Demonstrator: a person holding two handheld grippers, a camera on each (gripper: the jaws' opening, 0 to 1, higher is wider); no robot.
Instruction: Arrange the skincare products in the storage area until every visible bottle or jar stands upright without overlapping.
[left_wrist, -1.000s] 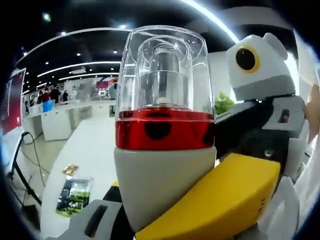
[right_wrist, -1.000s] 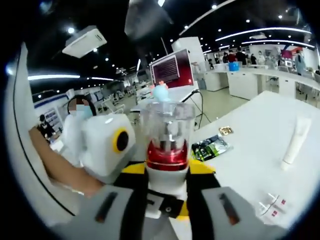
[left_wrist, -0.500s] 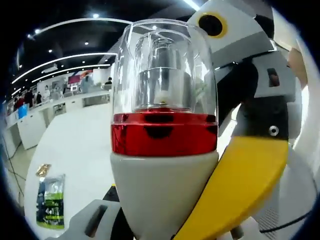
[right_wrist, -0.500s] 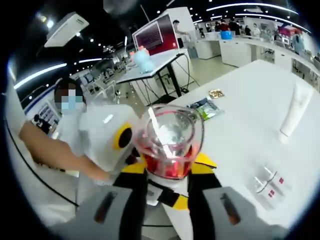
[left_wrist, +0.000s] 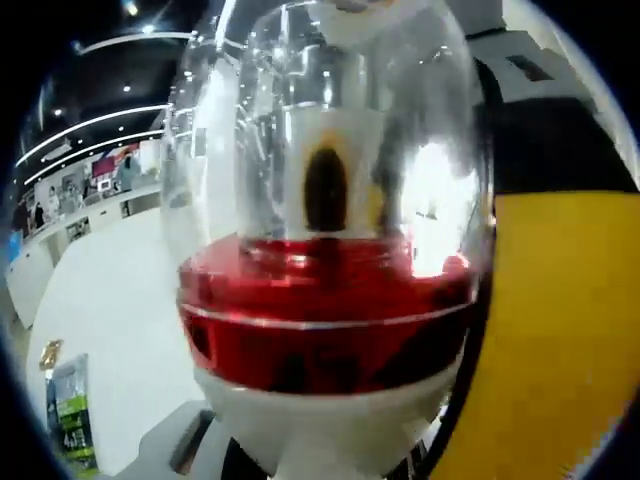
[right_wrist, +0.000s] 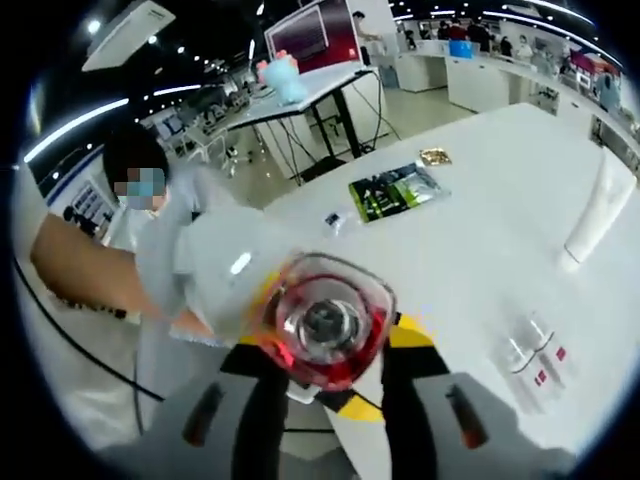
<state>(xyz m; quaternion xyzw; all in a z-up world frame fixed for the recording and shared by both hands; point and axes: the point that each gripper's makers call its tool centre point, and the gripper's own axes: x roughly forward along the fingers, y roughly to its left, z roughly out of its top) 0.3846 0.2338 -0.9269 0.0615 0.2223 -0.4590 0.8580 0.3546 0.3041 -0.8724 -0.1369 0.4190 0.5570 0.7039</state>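
Note:
A bottle with a clear cap, a red band and a white body rises close in front of the left gripper view. My left gripper is shut on its lower body. The right gripper's yellow finger presses against the bottle's right side. In the right gripper view I look down on the bottle's cap, with my right gripper shut on it, yellow pads on both sides. The left gripper's white body sits just left of the bottle, on a person's arm.
On the white table lie a white tube at the right, a green sachet, a small gold packet and clear sachets with red marks. The green sachet also lies low left.
The bottle has tipped toward the right gripper's camera, from side view to top view. It has come closer to the left camera. Both grippers have stayed on it.

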